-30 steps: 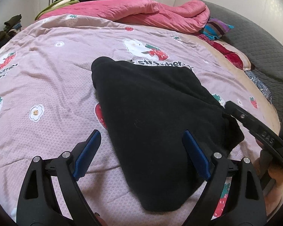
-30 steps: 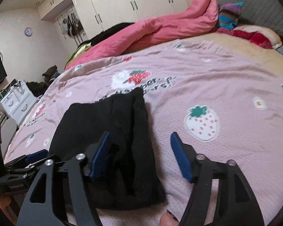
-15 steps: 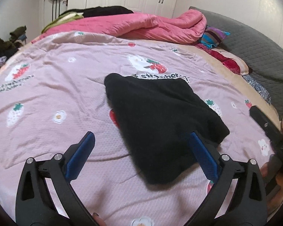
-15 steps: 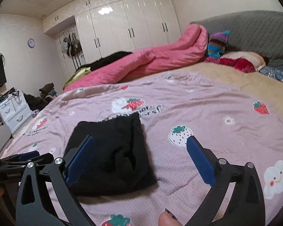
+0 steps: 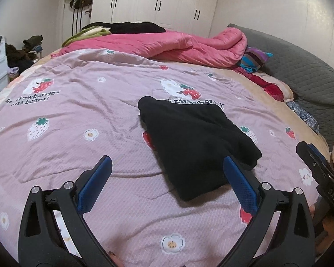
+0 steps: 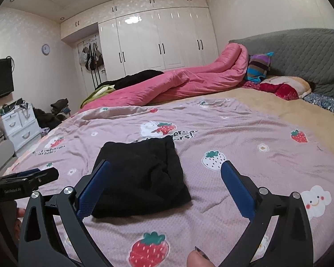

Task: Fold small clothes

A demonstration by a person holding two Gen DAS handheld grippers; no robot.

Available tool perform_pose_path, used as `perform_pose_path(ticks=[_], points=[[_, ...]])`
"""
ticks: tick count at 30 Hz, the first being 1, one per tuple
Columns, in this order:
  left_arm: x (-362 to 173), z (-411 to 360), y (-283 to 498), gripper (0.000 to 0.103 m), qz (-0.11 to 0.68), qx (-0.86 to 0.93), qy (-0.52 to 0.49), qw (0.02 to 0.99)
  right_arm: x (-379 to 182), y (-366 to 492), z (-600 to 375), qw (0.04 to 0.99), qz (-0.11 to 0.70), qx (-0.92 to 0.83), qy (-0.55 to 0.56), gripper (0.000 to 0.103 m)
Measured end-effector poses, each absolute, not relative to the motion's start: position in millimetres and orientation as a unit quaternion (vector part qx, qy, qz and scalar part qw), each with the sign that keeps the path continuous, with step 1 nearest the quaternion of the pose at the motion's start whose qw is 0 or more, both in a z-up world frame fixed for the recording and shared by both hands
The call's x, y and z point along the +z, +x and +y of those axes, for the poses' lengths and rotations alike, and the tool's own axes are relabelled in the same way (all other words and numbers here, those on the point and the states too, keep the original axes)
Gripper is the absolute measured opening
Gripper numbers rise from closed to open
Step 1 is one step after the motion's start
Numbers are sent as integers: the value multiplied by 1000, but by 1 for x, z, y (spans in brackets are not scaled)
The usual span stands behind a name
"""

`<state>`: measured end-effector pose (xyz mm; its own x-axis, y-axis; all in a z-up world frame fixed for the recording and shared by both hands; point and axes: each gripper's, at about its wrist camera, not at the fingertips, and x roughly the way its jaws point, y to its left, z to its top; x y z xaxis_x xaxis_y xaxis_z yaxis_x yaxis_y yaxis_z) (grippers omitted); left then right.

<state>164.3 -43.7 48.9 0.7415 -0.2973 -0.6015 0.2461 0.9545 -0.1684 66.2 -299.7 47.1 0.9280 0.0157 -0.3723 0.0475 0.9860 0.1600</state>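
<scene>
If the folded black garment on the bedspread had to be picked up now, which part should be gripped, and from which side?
Probably the near edge of the black garment, approached low from the person's side. It lies flat and folded on the bedspread, and that edge, thick with stacked layers, faces both grippers. The right gripper and left gripper hang open and clear of it.

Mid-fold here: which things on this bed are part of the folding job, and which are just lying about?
Part of the job:
- black garment, folded on the strawberry sheet
- left tool, open, holding nothing
- right tool, open, holding nothing

Just lying about:
- pink quilt
- striped pillow
- red cushion
- dark clothes heap behind the quilt
- white drawers
</scene>
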Motion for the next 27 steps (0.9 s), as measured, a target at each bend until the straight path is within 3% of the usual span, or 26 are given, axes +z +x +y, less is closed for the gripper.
perform_pose_path(ticks=[18,27], points=[[9,-34,111,94,344,-136,-36,928,2,21,-277,963,258,-45,58,99],[5,-26,101,94,328,-123,-43,936,0,5,-279,965,246,-57,71,99]])
